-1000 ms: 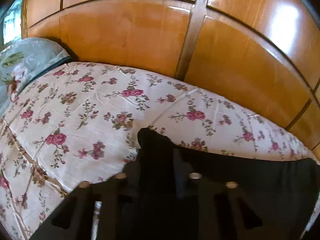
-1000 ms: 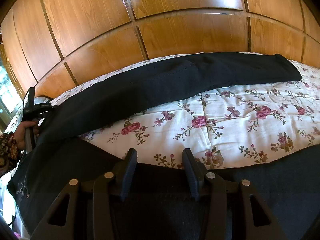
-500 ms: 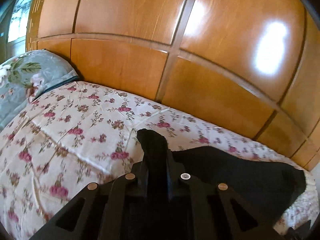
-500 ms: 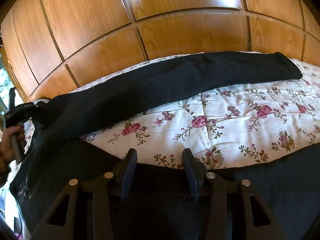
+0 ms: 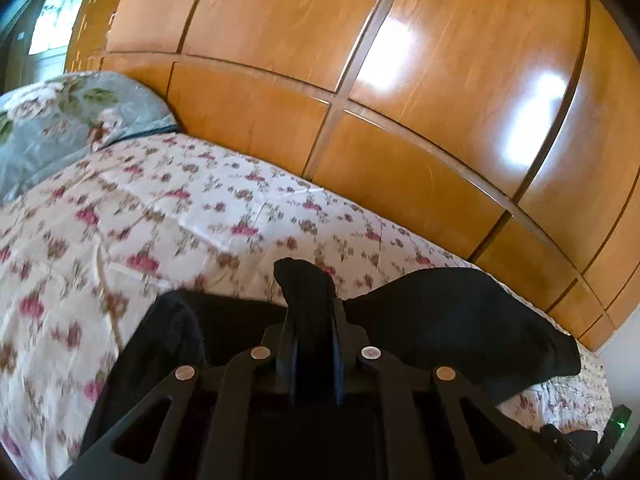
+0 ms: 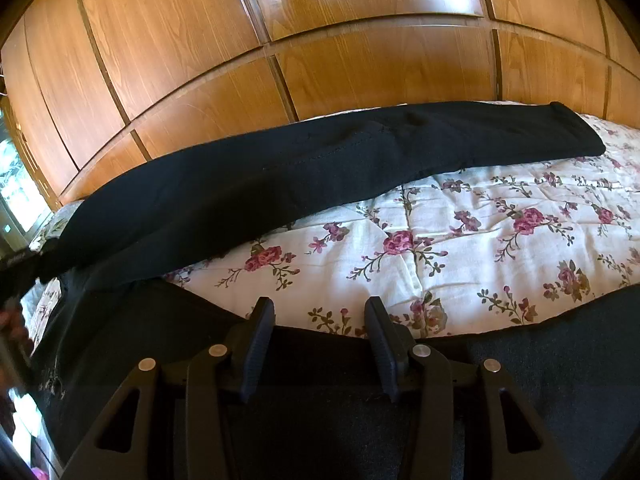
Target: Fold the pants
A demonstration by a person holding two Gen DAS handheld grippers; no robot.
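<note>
Black pants (image 6: 304,176) lie across a floral bedspread (image 6: 460,248). One leg stretches along the far side to its cuff (image 6: 576,132); the other runs under my right gripper (image 6: 318,320). That gripper stands open, its fingers (image 6: 260,328) apart over the near edge of the cloth. In the left wrist view my left gripper (image 5: 314,320) is shut on a bunched fold of the pants (image 5: 306,284) that pokes up between its fingers. More black cloth (image 5: 460,320) hangs and trails to the right. The left gripper (image 6: 16,264) also shows at the far left edge of the right wrist view, with the cloth pulled taut towards it.
Glossy wooden wardrobe panels (image 5: 400,80) rise right behind the bed. A grey-green floral pillow (image 5: 60,128) lies at the bed's left end, below a bright window (image 5: 56,20). A dark device with a green light (image 5: 616,426) sits at the lower right corner.
My left gripper has closed tight on the cloth, risen and moved left, drawing that end of the pants with it. The right gripper has kept still.
</note>
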